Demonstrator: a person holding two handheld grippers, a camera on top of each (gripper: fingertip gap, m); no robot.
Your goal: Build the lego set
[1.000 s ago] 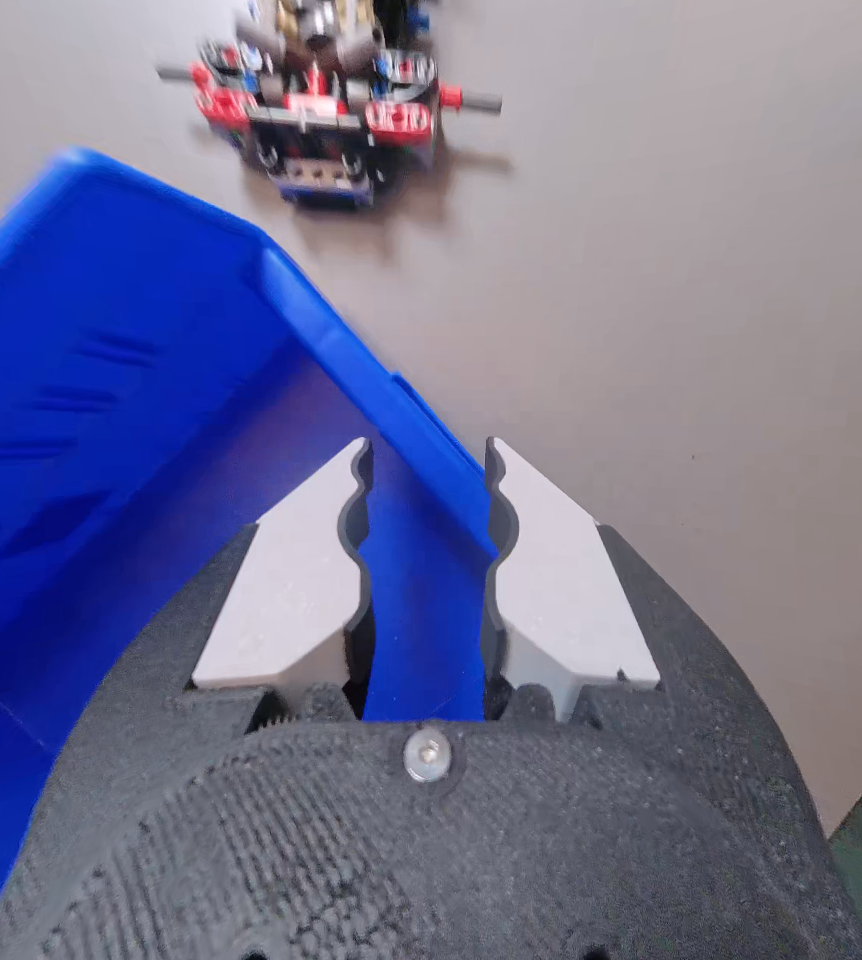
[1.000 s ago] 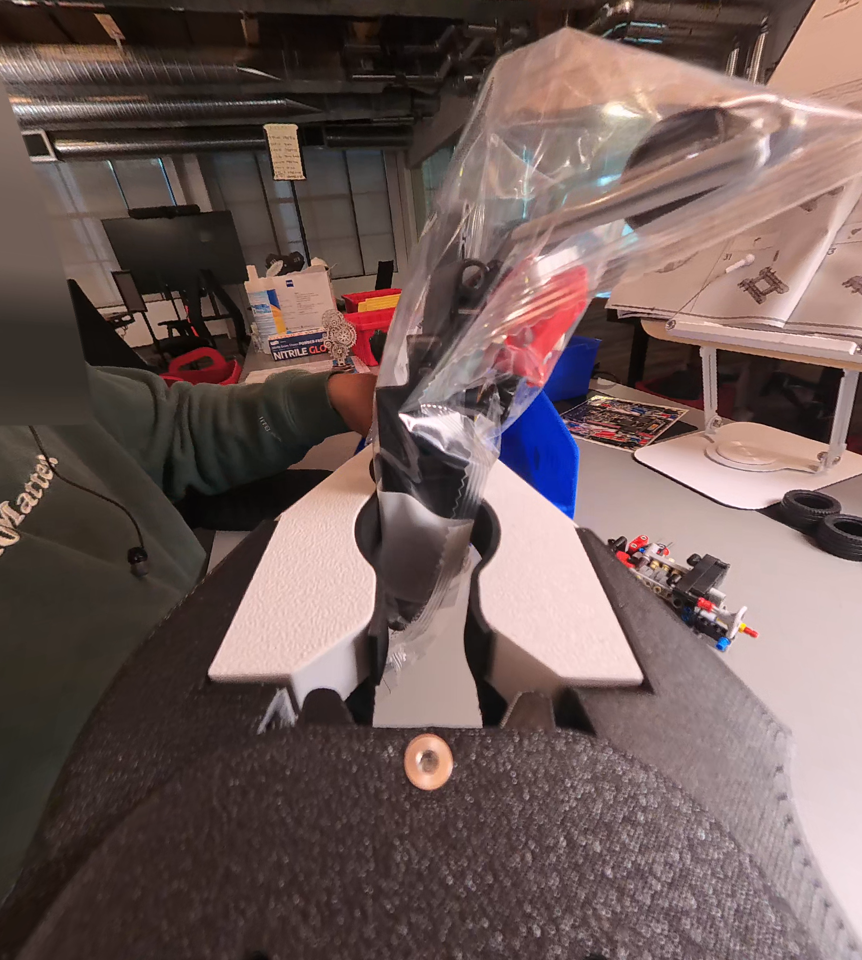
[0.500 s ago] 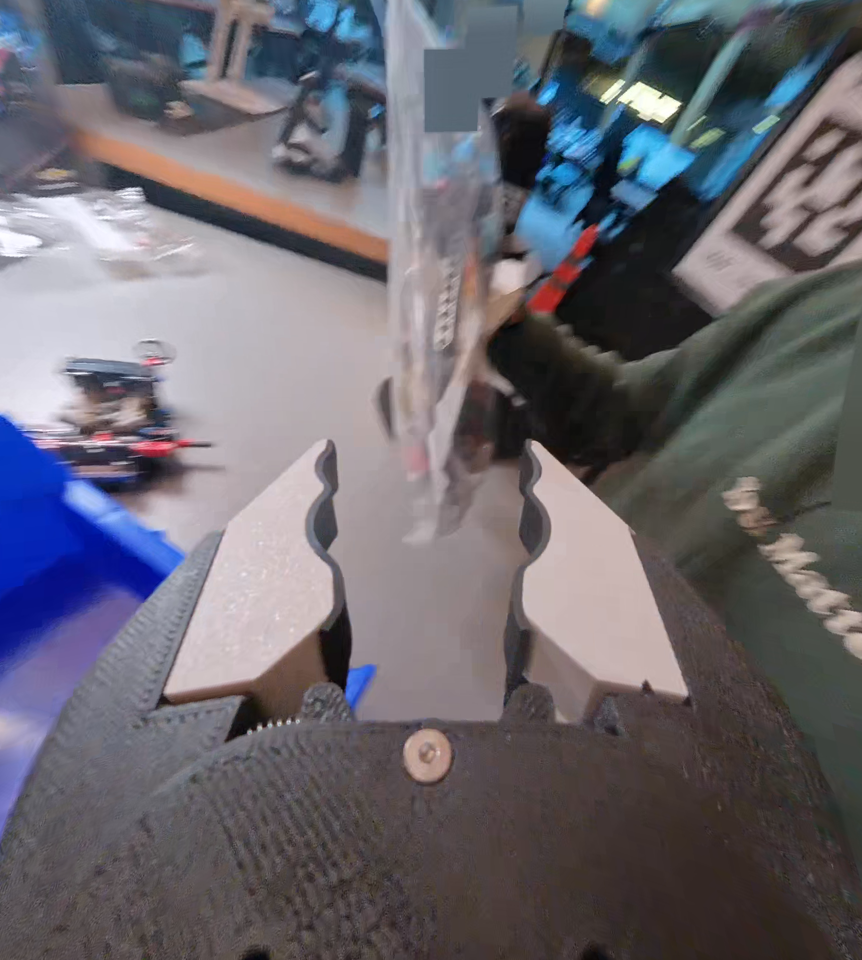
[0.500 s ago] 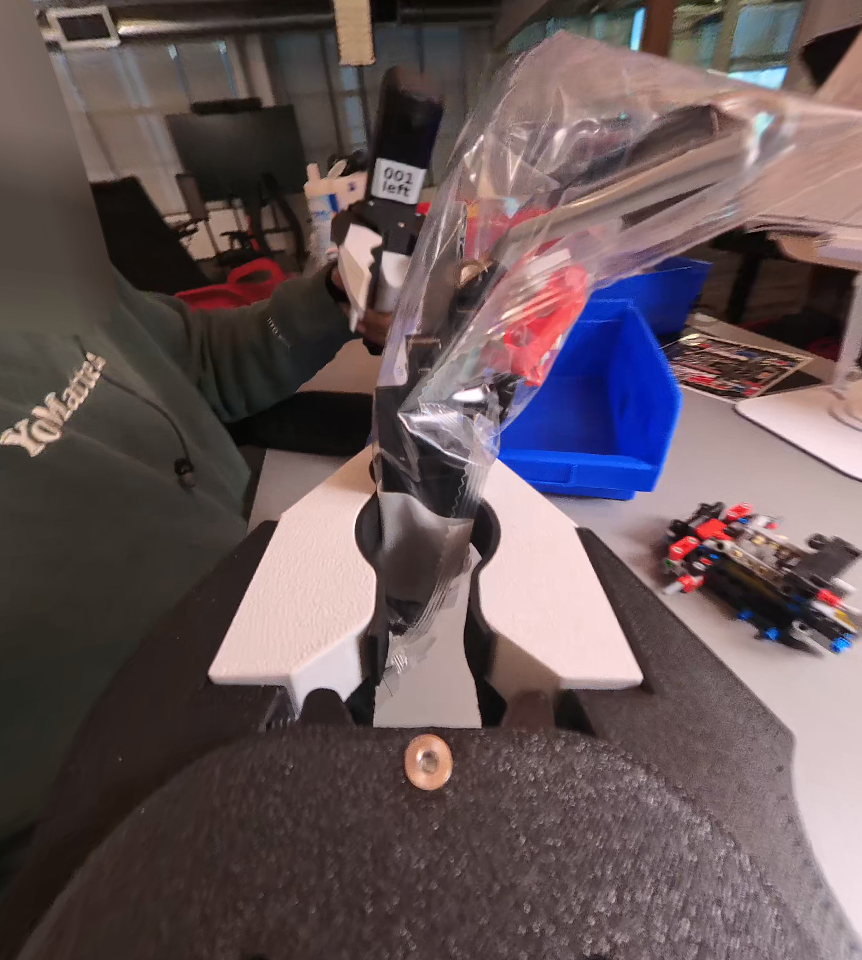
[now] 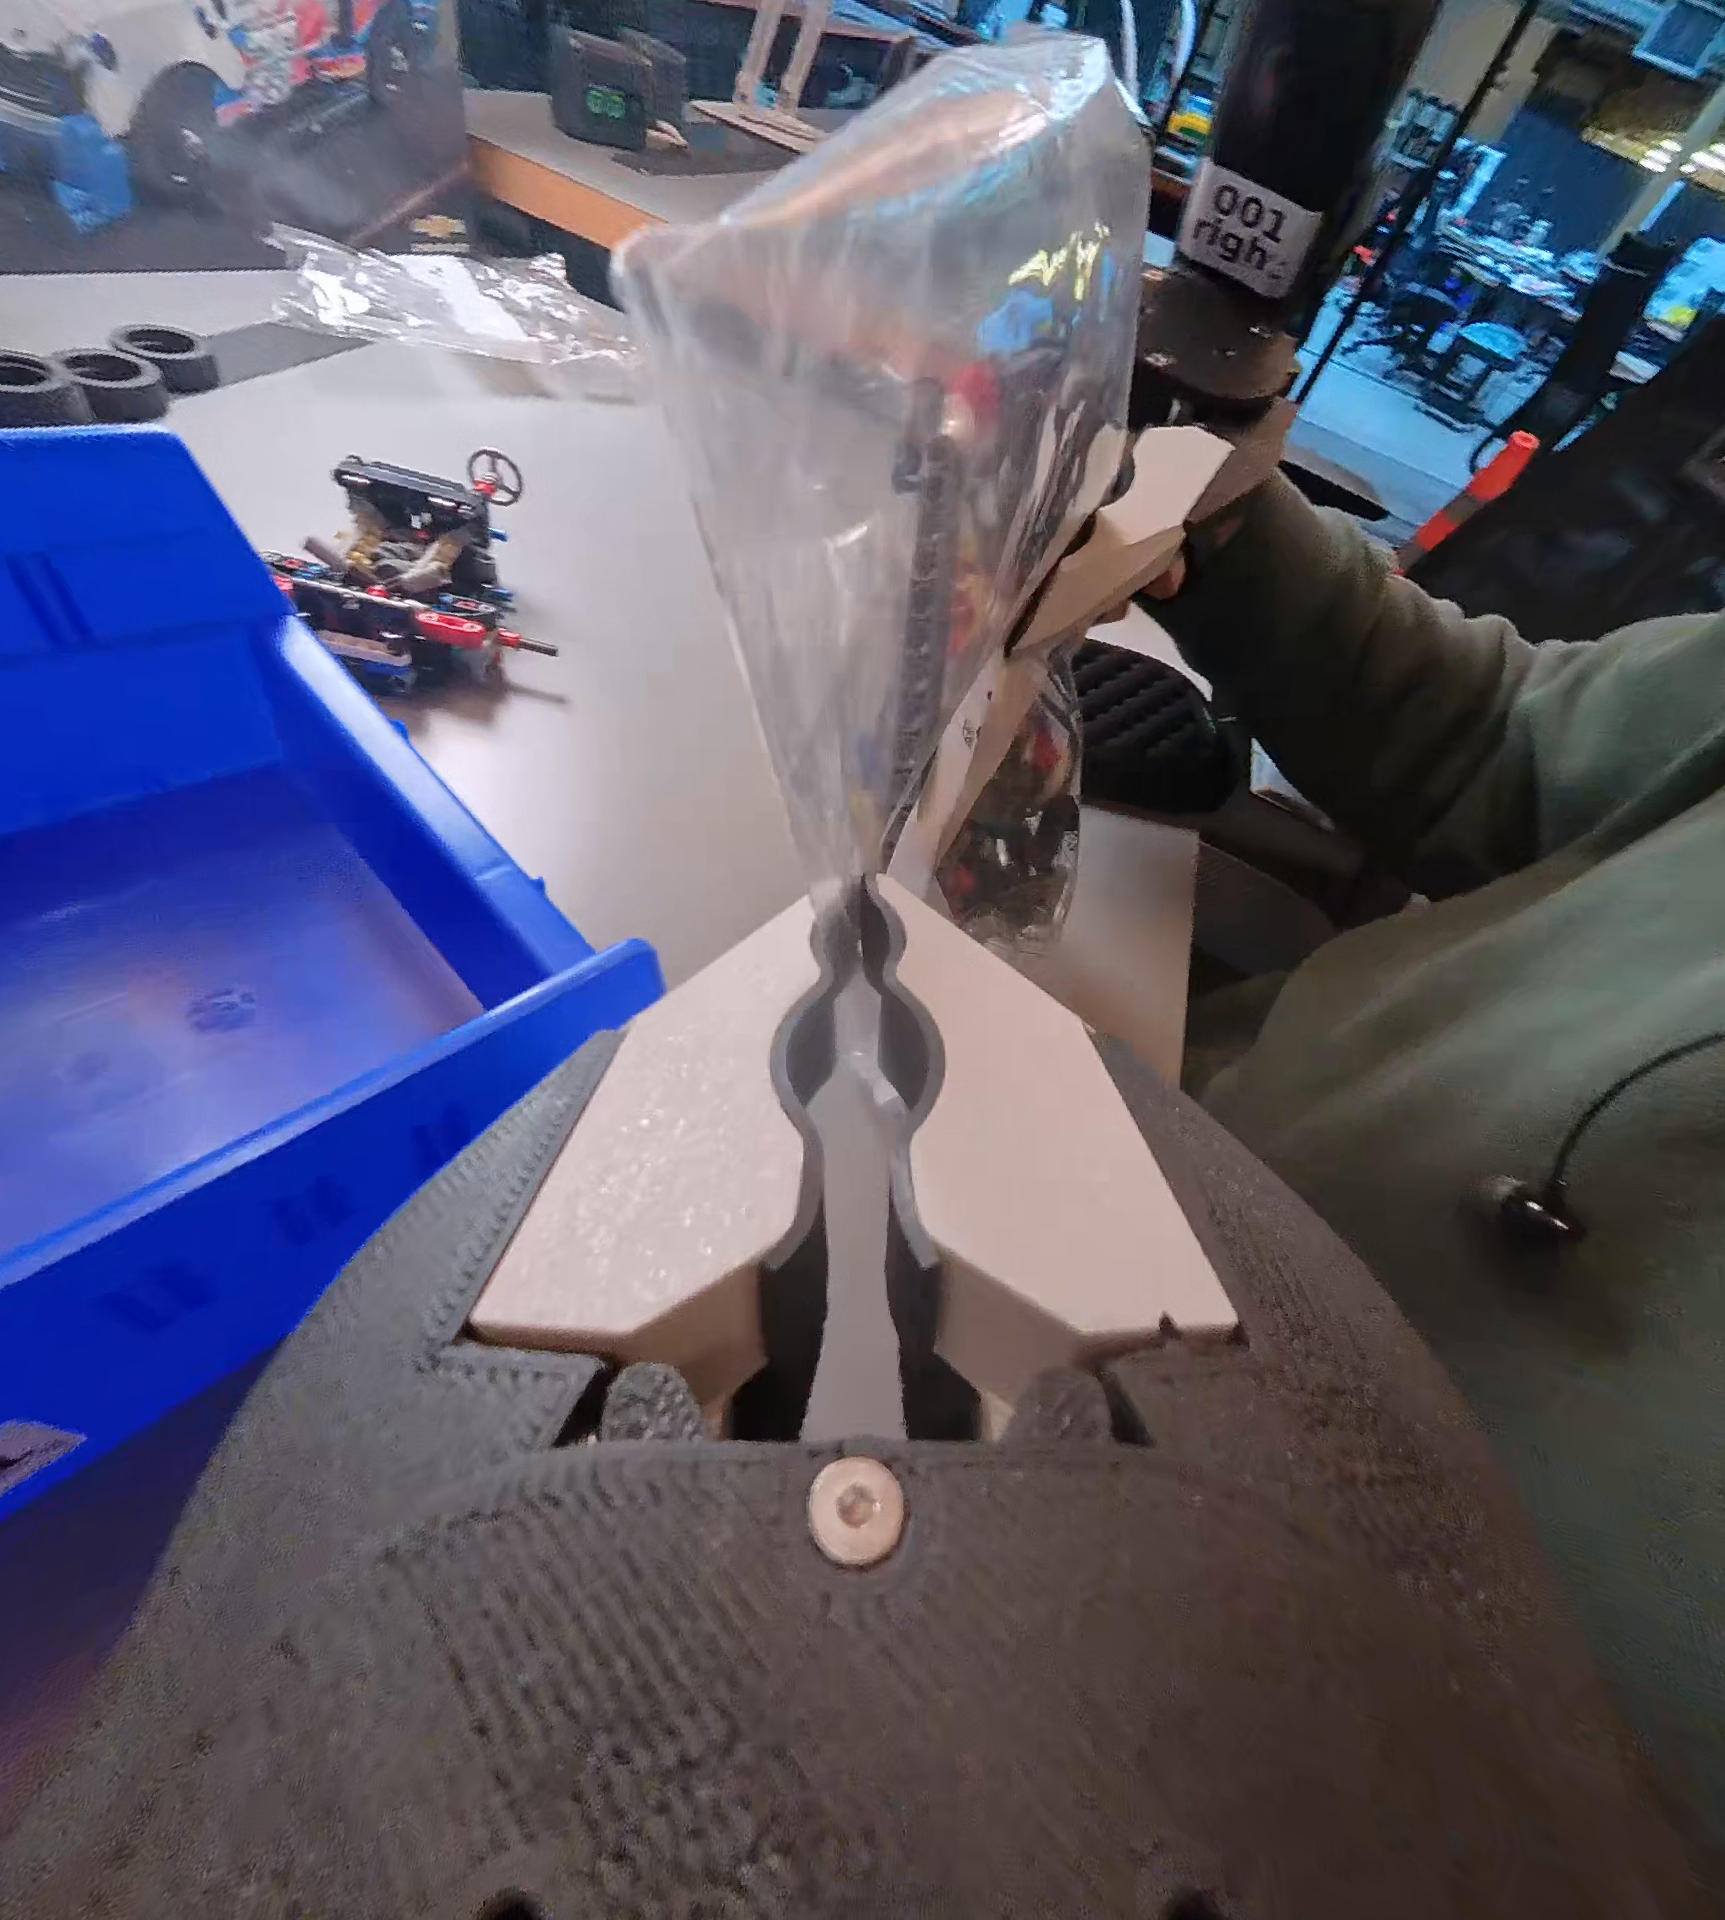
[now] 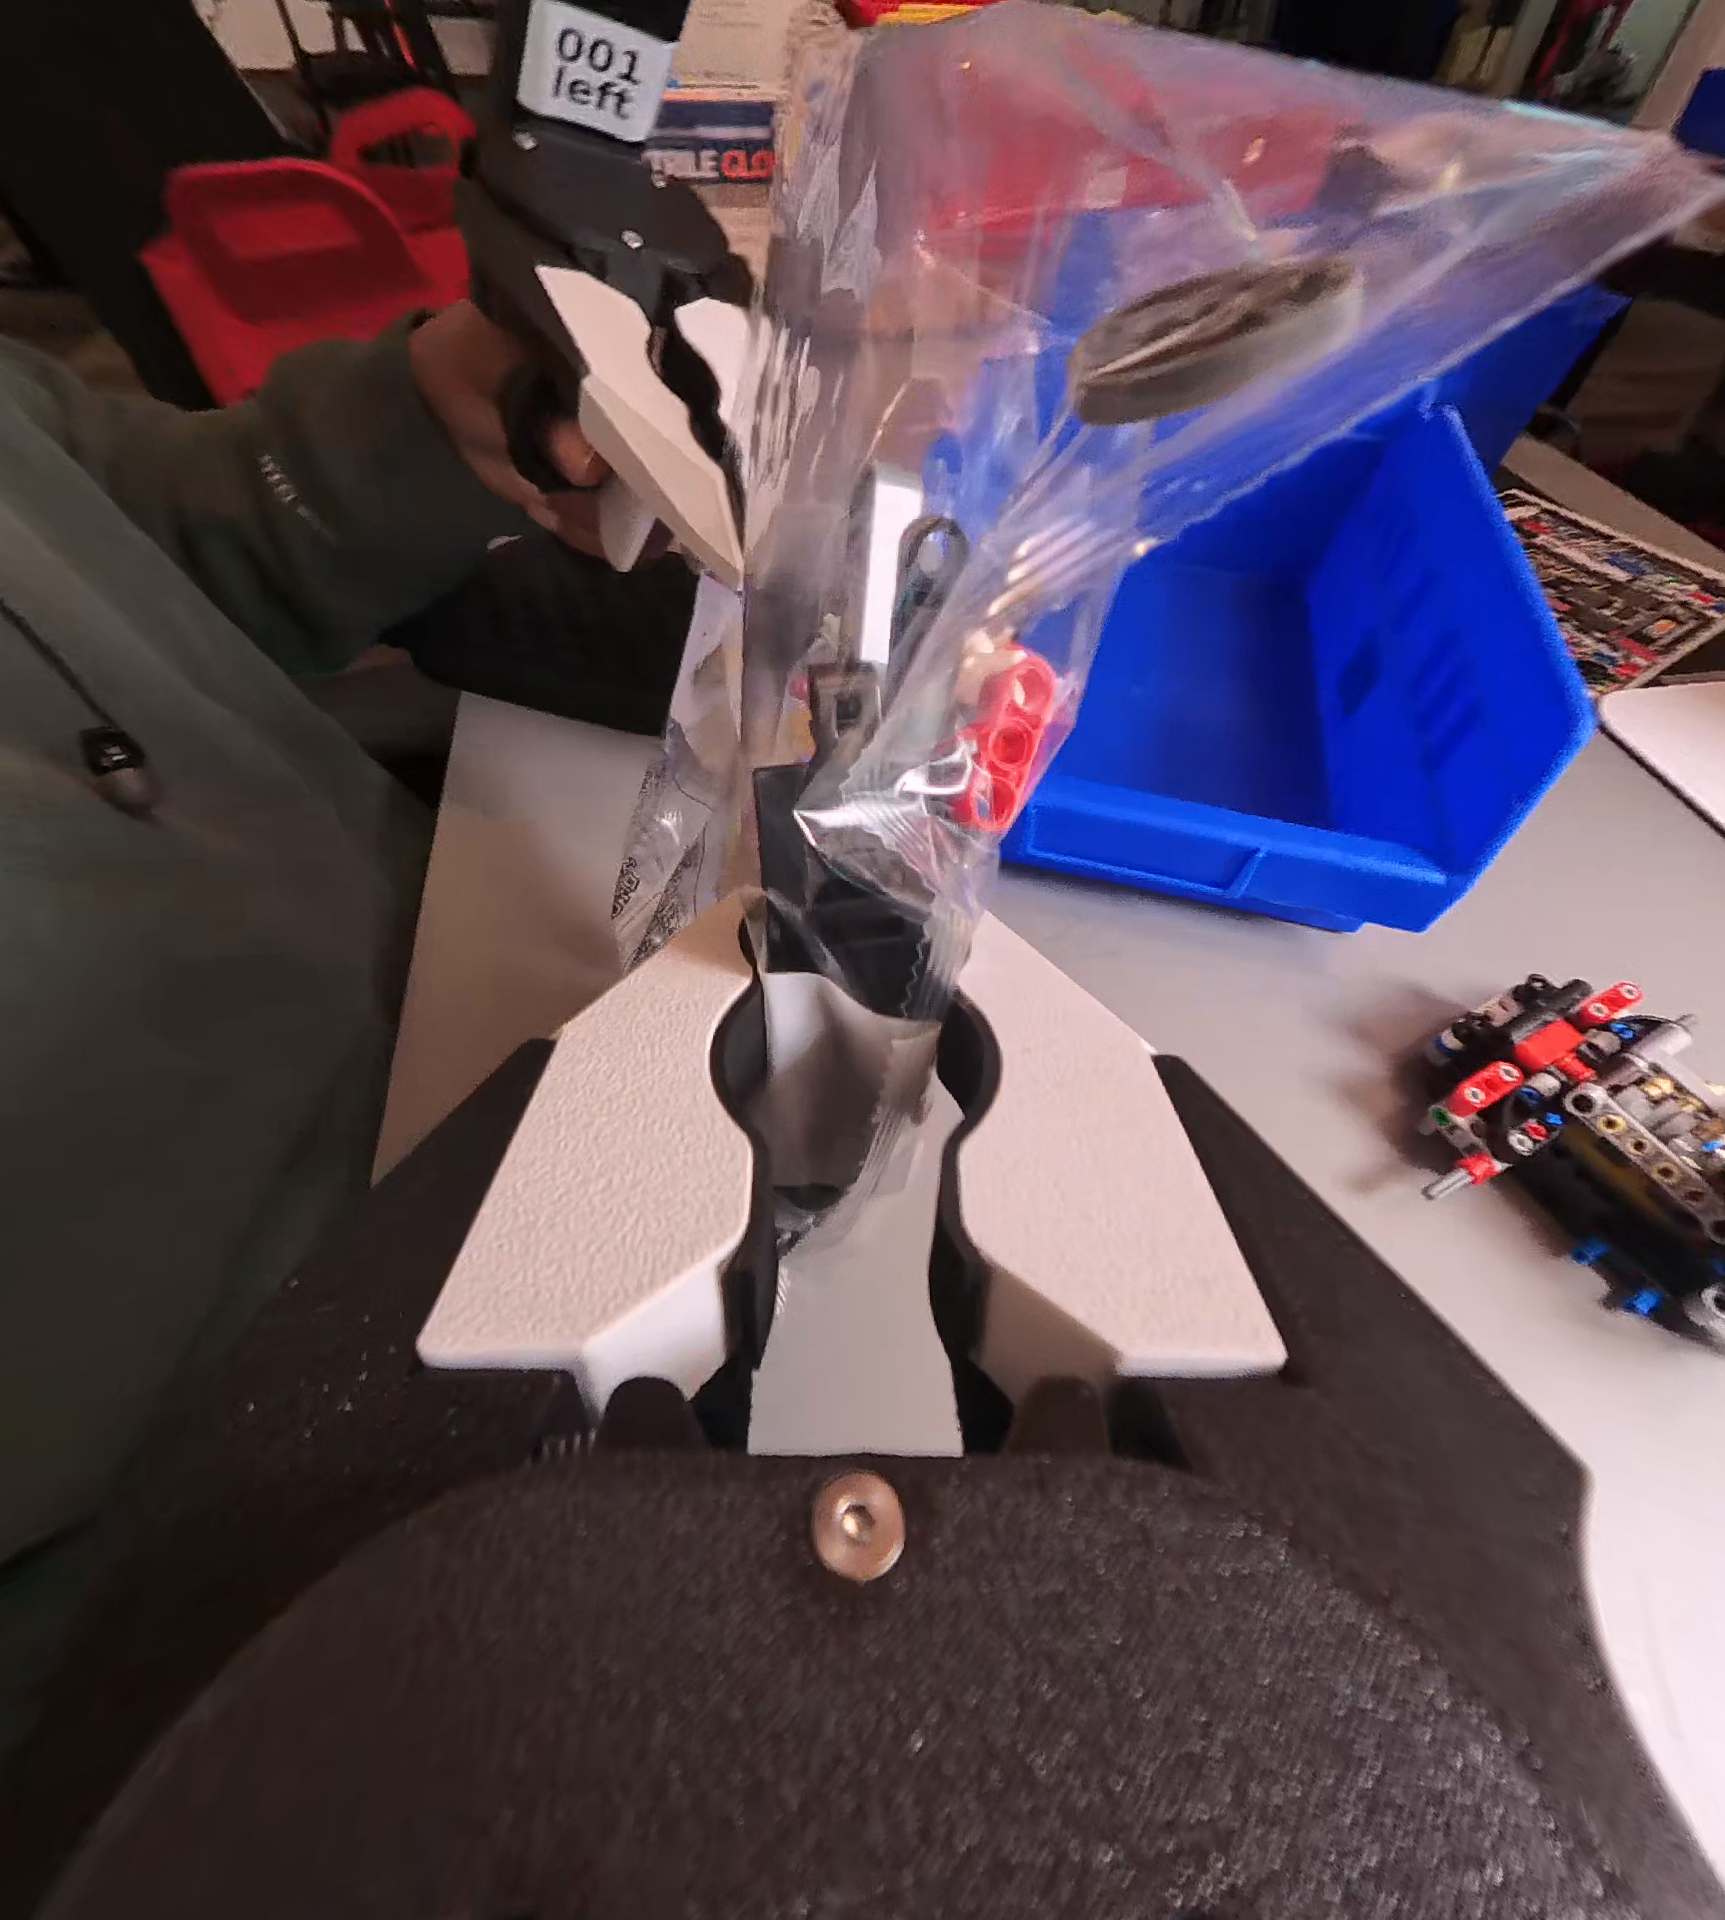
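A clear plastic bag (image 5: 899, 416) of lego parts hangs in the air between both grippers. My left gripper (image 5: 856, 909) is shut on one thin edge of it. My right gripper (image 6: 853, 925) is shut on another corner, where black parts bunch up; red beams (image 6: 1009, 738) and a black wheel (image 6: 1211, 343) show inside the bag (image 6: 1097, 260). The right gripper also shows in the left wrist view (image 5: 1097, 582), the left gripper in the right wrist view (image 6: 712, 499). The part-built lego car (image 6: 1616, 1132) stands on the grey table, also seen in the left wrist view (image 5: 411, 582).
An empty blue bin (image 5: 162, 883) stands beside the left gripper, also seen in the right wrist view (image 6: 1305, 727). Black tyres (image 5: 37, 374) and another clear bag (image 5: 442, 301) lie at the far table side. A printed sheet (image 6: 1616, 592) lies behind the bin. The person's green sleeve is close. One gripper's finger ends stand about 11 cm off the other's. My right gripper is the nearer one to the part-built lego car (image 6: 1616, 1132): about 20 cm, against 30 cm. My left wrist view (image 5: 436, 569) looks at it from another angle.
My left gripper swung from over the blue bin to the bag and shut on its edge. My right gripper kept its hold and tilted down toward the table.
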